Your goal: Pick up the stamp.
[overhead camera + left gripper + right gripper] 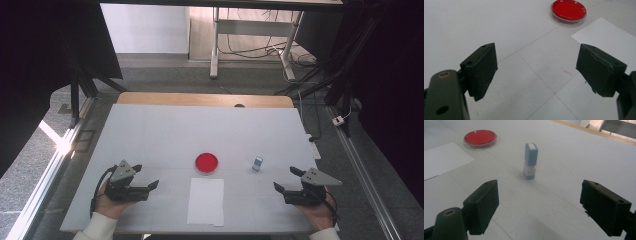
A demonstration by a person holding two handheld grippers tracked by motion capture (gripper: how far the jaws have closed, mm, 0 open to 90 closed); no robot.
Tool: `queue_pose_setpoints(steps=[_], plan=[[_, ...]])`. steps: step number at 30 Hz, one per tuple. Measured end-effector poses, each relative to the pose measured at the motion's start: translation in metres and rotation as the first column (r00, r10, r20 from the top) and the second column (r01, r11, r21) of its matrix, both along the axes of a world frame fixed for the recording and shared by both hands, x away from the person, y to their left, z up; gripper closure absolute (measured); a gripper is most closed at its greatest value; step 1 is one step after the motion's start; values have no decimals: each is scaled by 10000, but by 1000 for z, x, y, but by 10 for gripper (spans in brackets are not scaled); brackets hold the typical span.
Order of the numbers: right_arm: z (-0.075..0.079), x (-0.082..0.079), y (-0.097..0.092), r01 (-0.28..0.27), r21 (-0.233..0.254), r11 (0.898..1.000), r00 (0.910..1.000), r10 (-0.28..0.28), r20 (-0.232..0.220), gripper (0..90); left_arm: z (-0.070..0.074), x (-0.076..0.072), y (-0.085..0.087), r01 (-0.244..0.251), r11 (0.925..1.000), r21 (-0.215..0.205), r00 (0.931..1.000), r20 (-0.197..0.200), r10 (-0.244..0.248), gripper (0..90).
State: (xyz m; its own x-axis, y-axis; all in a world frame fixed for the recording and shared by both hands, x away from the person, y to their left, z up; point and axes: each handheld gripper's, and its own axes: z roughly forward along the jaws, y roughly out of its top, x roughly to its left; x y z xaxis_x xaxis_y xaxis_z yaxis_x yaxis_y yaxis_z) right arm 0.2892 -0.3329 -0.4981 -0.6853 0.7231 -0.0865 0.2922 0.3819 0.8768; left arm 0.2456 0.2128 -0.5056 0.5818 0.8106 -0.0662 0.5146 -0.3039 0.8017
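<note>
A round red dish (206, 162) (568, 10) (480, 138) sits mid-table with a white paper sheet (206, 201) (609, 40) (442, 160) just in front of it. A small blue and white stamp (257, 163) (530, 161) stands upright to the right of the dish. My left gripper (146, 176) (536, 71) is open at the front left, nothing between its jaws. At the front right my right gripper (287, 179) (539, 206) stands open and points at the stamp, some way short of it.
The white table top (165, 130) ends in a wooden strip (205, 99) at the far edge. Beyond it are a desk frame (216, 45) and cables (260, 50) on the floor. Dark frame posts (80, 90) stand at the table's left and right sides.
</note>
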Motion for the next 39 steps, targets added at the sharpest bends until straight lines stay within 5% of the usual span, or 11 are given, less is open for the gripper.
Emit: queue_pose_setpoints(steps=[31, 39], plan=[[26, 10, 17, -51, 84, 10000, 9995, 48, 318, 185, -3, 5, 2, 240, 9997, 32, 9997, -64, -240, 176], [36, 22, 30, -336, -120, 9994, 9994, 335, -59, 189, -3, 7, 2, 218, 9998, -37, 9997, -117, -218, 175]])
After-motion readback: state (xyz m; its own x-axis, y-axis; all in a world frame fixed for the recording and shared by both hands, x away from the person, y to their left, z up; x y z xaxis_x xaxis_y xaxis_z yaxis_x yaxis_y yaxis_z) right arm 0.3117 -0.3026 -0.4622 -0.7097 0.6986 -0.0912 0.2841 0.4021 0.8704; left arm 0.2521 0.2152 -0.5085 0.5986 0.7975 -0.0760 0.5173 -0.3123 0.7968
